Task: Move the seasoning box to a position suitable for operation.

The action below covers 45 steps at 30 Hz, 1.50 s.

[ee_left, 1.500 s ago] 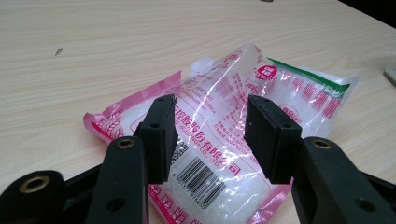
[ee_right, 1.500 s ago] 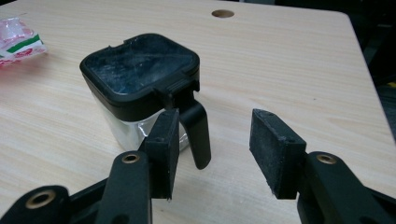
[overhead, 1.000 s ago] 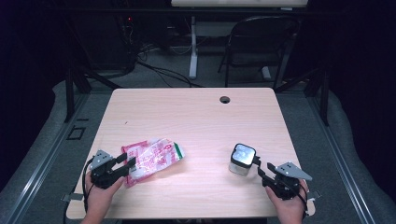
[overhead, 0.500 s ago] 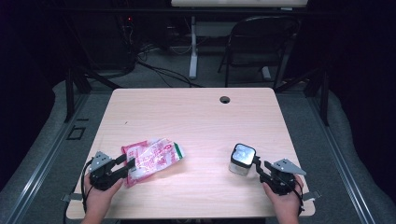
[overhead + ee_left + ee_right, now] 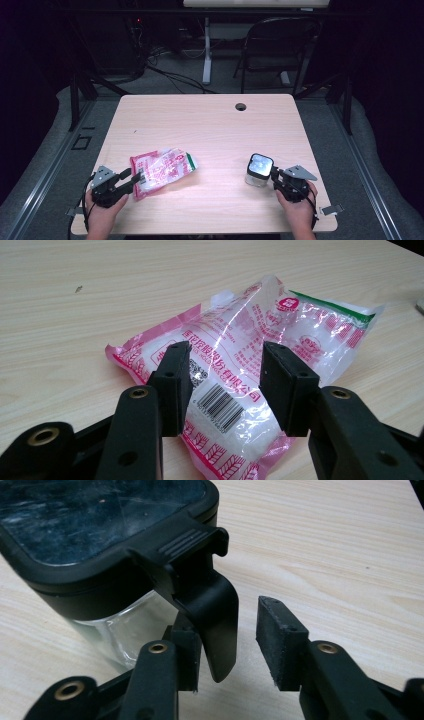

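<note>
A pink-and-clear plastic bag (image 5: 162, 169) of white grains lies flat on the table's near left. My left gripper (image 5: 135, 179) is at its near end, open, and the barcode part of the bag (image 5: 235, 390) sits between and under the pads without being squeezed. A small square glass jar (image 5: 259, 170) with a black lid stands at the near right. My right gripper (image 5: 273, 175) is against its right side. Its jaws have just been closing, with the lid's black latch flap (image 5: 212, 610) between them. The right pad (image 5: 280, 635) is still apart from the flap.
The light wooden table (image 5: 210, 125) has a round cable hole (image 5: 241, 106) near its far edge. Beyond it stand a dark folding chair (image 5: 280, 45) and a white desk leg (image 5: 206, 55), with cables on the floor. The person's hands come in at the near edge.
My right gripper has moved left up to the jar, and its jaws have narrowed around the latch flap. The left gripper and the bag have stayed put.
</note>
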Motion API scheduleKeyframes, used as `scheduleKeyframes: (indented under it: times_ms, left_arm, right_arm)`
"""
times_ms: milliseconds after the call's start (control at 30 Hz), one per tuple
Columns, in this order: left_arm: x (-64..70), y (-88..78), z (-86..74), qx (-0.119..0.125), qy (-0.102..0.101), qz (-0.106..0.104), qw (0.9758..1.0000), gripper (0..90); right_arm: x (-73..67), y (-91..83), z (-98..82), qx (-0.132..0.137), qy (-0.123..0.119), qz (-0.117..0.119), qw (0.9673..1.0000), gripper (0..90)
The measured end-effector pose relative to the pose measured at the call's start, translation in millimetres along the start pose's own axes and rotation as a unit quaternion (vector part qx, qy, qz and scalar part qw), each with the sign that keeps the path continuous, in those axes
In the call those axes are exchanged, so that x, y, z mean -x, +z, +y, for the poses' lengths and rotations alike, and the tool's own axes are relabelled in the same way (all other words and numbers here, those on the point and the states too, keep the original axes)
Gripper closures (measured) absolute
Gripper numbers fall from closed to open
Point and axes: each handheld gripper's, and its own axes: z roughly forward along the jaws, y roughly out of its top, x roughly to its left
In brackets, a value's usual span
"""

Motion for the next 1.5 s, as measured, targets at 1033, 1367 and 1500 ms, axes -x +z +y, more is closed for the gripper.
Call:
scheduleKeyframes:
  times_ms: [1033, 1367, 1500]
  left_arm:
    - [-5.3, -15.2, -8.5, 0.001, -0.007, 0.015, 0.9999, 55.8]
    - [-4.0, -14.9, -8.3, 0.005, -0.001, 0.013, 0.9999, 55.8]
    - [-2.4, -14.8, -8.0, 0.007, 0.002, 0.013, 0.9999, 55.8]
  right_arm:
    - [6.1, 11.7, 11.1, 0.001, -0.009, -0.047, 0.9988, 82.5]
    - [4.8, 10.0, 14.0, 0.020, -0.016, -0.055, 0.9981, 84.8]
    - [1.8, 8.7, 15.3, 0.024, -0.018, -0.053, 0.9982, 84.4]
